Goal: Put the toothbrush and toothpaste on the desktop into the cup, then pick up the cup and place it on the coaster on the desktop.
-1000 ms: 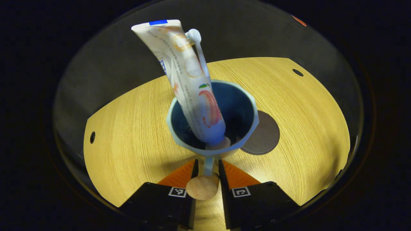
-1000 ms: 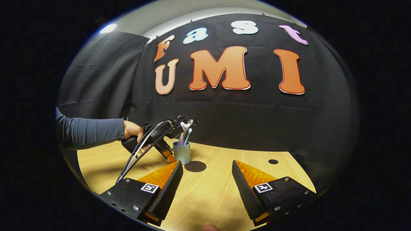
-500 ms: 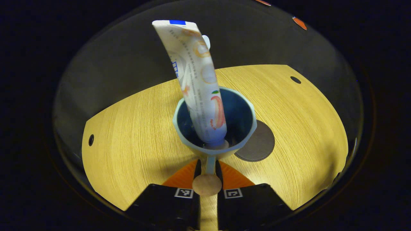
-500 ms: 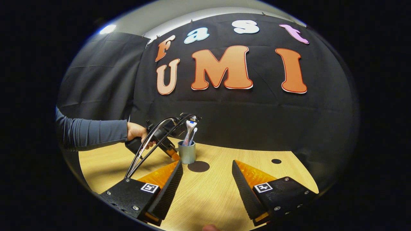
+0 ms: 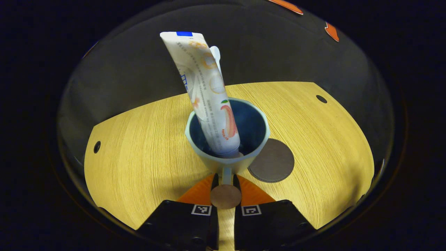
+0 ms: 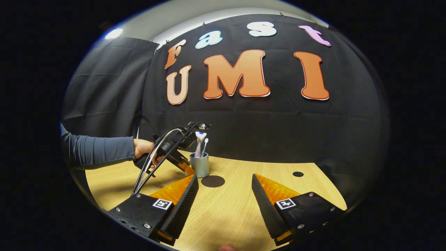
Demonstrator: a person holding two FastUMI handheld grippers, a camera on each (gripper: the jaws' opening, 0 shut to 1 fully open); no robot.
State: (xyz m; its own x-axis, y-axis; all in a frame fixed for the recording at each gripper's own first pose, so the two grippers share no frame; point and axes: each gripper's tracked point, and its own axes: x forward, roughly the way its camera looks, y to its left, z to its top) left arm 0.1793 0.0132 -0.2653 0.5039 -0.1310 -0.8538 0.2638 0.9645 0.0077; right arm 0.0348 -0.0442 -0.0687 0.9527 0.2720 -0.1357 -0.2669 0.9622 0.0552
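A pale blue cup (image 5: 223, 163) holds a white toothpaste tube (image 5: 209, 94) standing on its cap, with the white toothbrush (image 5: 216, 55) behind it. My left gripper (image 5: 225, 179) is shut on the cup's thin handle (image 5: 226, 173), just above its round knob (image 5: 225, 197). The dark round coaster (image 5: 273, 165) lies on the wooden desktop just right of the cup. In the right gripper view the cup (image 6: 201, 166) sits left of the coaster (image 6: 213, 181), held by the left gripper (image 6: 186, 169) and a hand (image 6: 143, 148). My right gripper (image 6: 224, 188) is open, near the front edge.
The desktop (image 5: 146, 146) has small dark holes at its left (image 5: 96, 146) and far right (image 5: 321, 99). Black cloth walls close off the back. A sleeved arm (image 6: 101, 151) reaches in from the left. Cables (image 6: 153, 164) arc from the left gripper.
The left gripper's fingers closed tighter on the cup's handle. More of the coaster now shows from behind the cup. The right gripper barely moved.
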